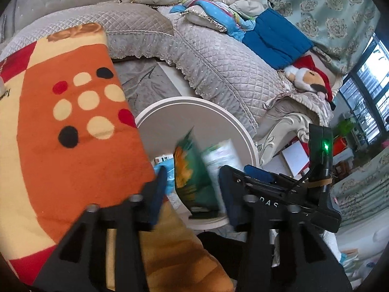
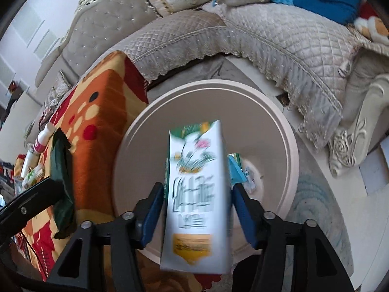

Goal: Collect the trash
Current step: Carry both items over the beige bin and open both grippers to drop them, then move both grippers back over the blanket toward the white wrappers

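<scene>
Both grippers hang over a round white bin that stands on the floor between a bench draped in an orange spotted cloth and a quilted grey sofa.

The left gripper has its fingers apart. A green and orange packet, blurred, sits between them over the bin, and no pad presses on it.

The right gripper also has its fingers apart. A white carton with green print, blurred too, stands upright in the gap above the bin mouth, with space on both sides.

Blue and white scraps lie at the bottom of the bin.
</scene>
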The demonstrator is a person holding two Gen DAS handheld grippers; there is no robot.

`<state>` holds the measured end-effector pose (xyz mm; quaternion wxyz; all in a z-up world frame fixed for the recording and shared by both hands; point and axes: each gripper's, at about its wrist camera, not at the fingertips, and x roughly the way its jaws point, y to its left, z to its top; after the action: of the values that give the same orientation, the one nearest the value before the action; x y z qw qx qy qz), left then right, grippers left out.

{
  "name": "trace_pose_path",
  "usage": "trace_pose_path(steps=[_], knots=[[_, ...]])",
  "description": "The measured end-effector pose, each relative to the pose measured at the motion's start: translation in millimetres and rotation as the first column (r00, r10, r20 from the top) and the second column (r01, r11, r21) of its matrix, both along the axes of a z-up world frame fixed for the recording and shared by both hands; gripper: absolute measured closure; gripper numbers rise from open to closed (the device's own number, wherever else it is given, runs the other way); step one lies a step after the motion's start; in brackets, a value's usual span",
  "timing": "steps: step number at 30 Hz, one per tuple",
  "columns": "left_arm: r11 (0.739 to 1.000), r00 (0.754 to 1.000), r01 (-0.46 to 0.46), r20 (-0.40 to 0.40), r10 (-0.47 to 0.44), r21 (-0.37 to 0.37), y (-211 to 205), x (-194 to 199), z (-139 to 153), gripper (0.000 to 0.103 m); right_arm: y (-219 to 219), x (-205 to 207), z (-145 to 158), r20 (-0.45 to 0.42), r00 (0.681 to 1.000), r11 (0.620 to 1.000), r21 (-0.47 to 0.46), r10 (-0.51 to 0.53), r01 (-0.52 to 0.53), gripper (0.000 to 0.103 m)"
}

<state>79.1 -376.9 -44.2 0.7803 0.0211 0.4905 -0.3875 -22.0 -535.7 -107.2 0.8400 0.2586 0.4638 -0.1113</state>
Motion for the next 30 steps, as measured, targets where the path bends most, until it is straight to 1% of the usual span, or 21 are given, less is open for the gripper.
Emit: trace_pose_path(steps=[1, 5, 10, 18, 24, 30], knots=[[1.000, 1.000, -0.003, -0.004, 0.003, -0.006, 2.3, 0.2, -0.2, 0.053, -0.7, -1.0, -0.2, 0.003, 1.000, 1.000, 0.004, -0.006, 0.006, 0.038], [1.000, 1.000, -0.016, 0.002, 0.016, 0.004, 6.5, 0.2, 1.1, 0.052, 0.7, -3.2, 1.6, 0.005, 1.000, 1.000, 0.005, -0.010, 0.010, 0.038], [0.999, 0.999, -0.040, 0.012, 0.039, 0.022, 14.0, -1.0, 1.9, 0.052, 8.9, -4.5, 4.3, 0.004, 1.000, 1.000, -0.007, 0.012, -0.012, 0.038], [0.997, 0.996, -0.068, 0.053, 0.067, 0.032, 28.9, -4.3, 6.0, 0.052, 27.5, -5.2, 13.9, 0.015, 0.999, 0.998, -0.032, 0.049, -0.049, 0.038], [0.994, 0.993, -0.106, 0.061, 0.104, 0.034, 47.7, -2.7, 7.2, 0.052, 44.1, -4.3, 27.2, 0.032, 0.997, 0.995, -0.060, 0.076, -0.074, 0.038], [0.987, 0.985, -0.157, 0.076, 0.154, 0.038, 77.1, 0.3, 11.0, 0.052, 66.0, -0.4, 40.5, 0.048, 0.992, 0.990, -0.079, 0.119, -0.115, 0.038]])
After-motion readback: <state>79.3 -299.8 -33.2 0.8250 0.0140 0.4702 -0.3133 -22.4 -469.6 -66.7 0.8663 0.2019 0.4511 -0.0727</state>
